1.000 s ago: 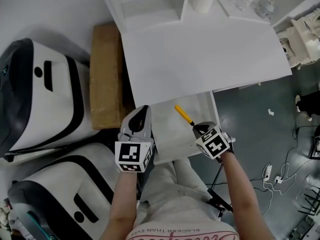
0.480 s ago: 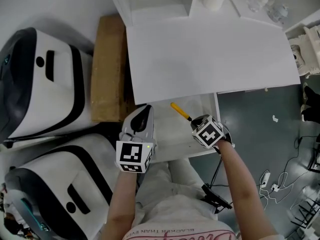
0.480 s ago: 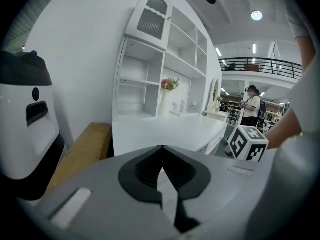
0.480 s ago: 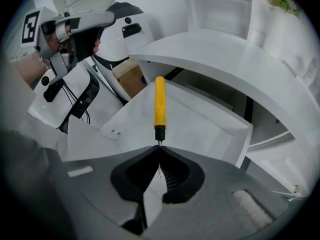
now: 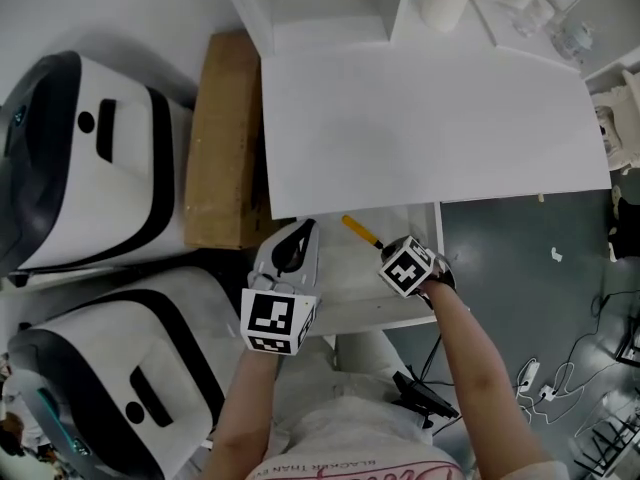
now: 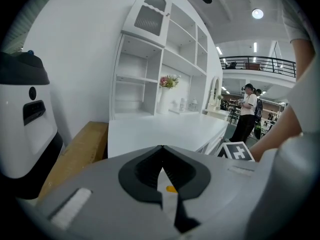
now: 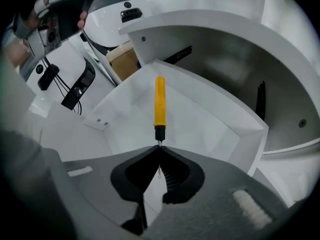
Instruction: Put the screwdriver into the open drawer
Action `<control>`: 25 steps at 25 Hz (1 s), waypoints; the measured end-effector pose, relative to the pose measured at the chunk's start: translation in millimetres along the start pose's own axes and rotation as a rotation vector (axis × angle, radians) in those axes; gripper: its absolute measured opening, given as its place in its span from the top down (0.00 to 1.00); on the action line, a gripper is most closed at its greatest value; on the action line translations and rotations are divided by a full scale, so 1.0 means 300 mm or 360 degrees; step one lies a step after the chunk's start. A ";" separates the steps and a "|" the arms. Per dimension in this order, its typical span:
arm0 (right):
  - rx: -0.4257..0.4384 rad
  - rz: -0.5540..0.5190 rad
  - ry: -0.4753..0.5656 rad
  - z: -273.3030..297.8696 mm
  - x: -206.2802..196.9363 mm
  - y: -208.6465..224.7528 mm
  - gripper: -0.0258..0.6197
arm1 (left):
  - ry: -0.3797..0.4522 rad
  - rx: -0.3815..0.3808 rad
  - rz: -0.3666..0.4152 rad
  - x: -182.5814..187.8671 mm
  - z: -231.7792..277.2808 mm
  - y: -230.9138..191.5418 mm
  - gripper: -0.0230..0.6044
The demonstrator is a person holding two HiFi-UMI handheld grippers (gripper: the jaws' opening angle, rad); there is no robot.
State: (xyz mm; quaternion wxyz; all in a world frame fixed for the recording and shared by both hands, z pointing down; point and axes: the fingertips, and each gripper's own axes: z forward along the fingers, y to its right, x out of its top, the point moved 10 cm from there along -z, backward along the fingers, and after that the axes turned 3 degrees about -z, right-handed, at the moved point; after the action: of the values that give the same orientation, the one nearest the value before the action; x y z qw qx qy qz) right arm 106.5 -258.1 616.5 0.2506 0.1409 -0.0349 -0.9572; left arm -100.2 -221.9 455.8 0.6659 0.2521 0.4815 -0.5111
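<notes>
The screwdriver (image 5: 360, 231) has a yellow handle (image 7: 159, 108) and a thin metal shaft. My right gripper (image 5: 385, 249) is shut on that shaft (image 7: 159, 147), pointing steeply down, so the handle hangs over the floor of the open white drawer (image 5: 345, 280). In the right gripper view the drawer's walls (image 7: 235, 134) surround the handle. My left gripper (image 5: 304, 228) sits at the drawer's left edge with its jaws shut (image 6: 161, 149) and nothing between them. A speck of yellow shows through the gap behind its tips.
The white table top (image 5: 420, 118) overhangs the drawer's back. A cardboard box (image 5: 225, 138) lies left of it, beside two white and black machines (image 5: 90, 158) (image 5: 130, 368). A shelf unit (image 6: 160, 69) stands behind the table. Cables (image 5: 540, 378) lie on the floor at right.
My right gripper has sunk down into the drawer with the screwdriver and rolled a little. The left gripper has stayed by the drawer's left edge.
</notes>
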 end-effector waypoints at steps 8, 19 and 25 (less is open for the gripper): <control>0.0006 -0.0092 -0.0073 0.089 -0.006 0.011 0.94 | -0.0059 0.0031 -0.0010 -0.027 0.008 0.007 0.93; -0.0027 -0.0062 -0.0111 0.173 -0.009 0.031 0.94 | -0.0084 0.0094 -0.0030 -0.039 -0.003 -0.021 0.93; -0.0037 -0.0087 -0.0162 0.215 -0.015 0.015 0.94 | -0.0097 0.0138 -0.0046 -0.051 -0.027 -0.044 0.93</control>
State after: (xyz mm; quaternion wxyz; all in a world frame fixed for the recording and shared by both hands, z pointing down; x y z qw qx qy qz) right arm 93.9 -259.9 679.9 0.2238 0.0901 -0.0326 -0.9699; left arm -115.6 -213.2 468.3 0.6613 0.2579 0.4420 -0.5484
